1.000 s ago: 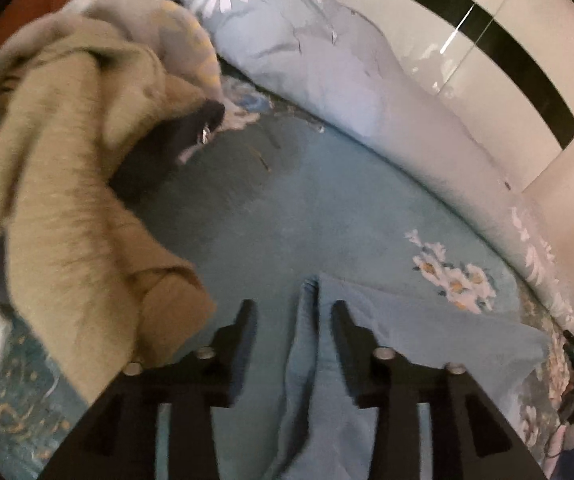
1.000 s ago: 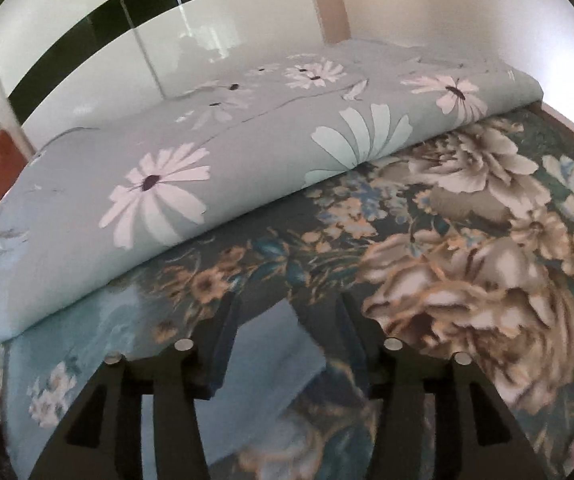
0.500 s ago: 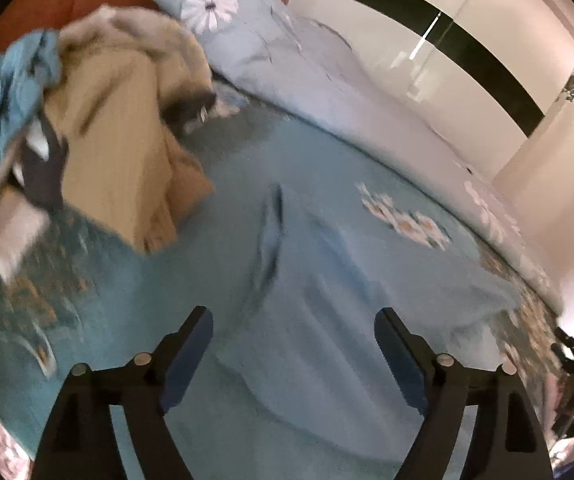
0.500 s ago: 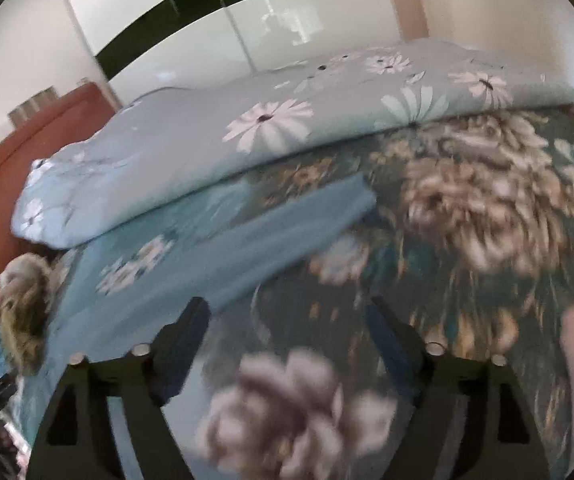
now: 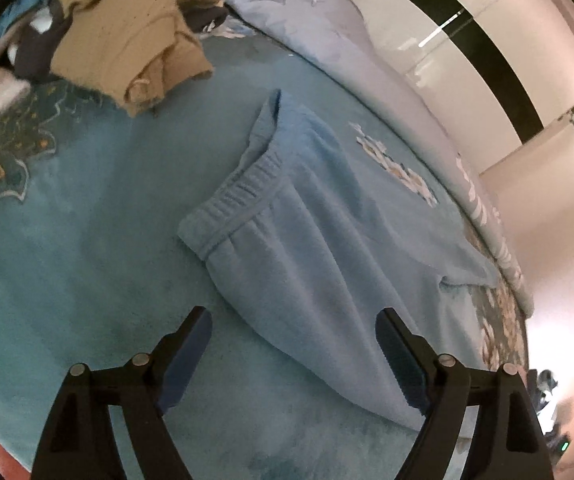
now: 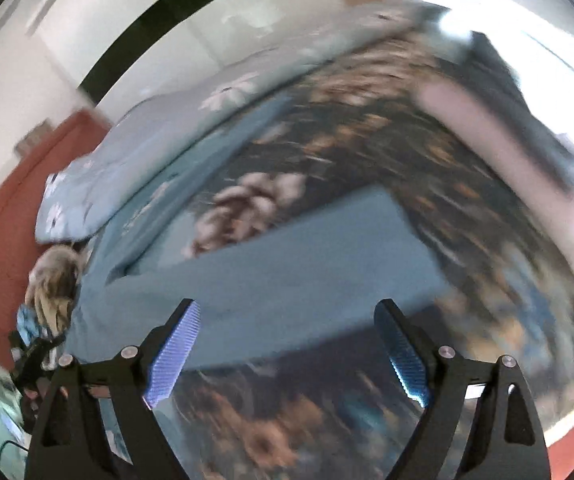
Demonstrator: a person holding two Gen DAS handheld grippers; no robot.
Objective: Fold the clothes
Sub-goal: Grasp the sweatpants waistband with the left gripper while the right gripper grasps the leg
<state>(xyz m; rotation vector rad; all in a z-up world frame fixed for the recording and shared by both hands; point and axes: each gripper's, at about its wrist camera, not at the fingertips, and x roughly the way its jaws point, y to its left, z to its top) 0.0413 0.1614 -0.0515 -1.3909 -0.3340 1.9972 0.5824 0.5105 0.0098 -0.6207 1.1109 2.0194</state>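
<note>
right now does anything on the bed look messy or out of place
Yes. The blue pants lie flat, but their waistband is rumpled with one corner flipped up. Behind them, a tan garment sits in an unfolded heap with other clothes.

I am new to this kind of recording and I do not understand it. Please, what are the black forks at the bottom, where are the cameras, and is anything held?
There is no robot: a person holds a two-finger tool in each hand. Each camera sits on its tool and looks forward along the fingers. The left gripper and the right gripper are both open and hold nothing. Below them, light blue pants with an elastic waistband lie spread on a flowered bed cover. A pile of other clothes waits farther back, beside a folded pale quilt. The right picture is blurred.
</note>
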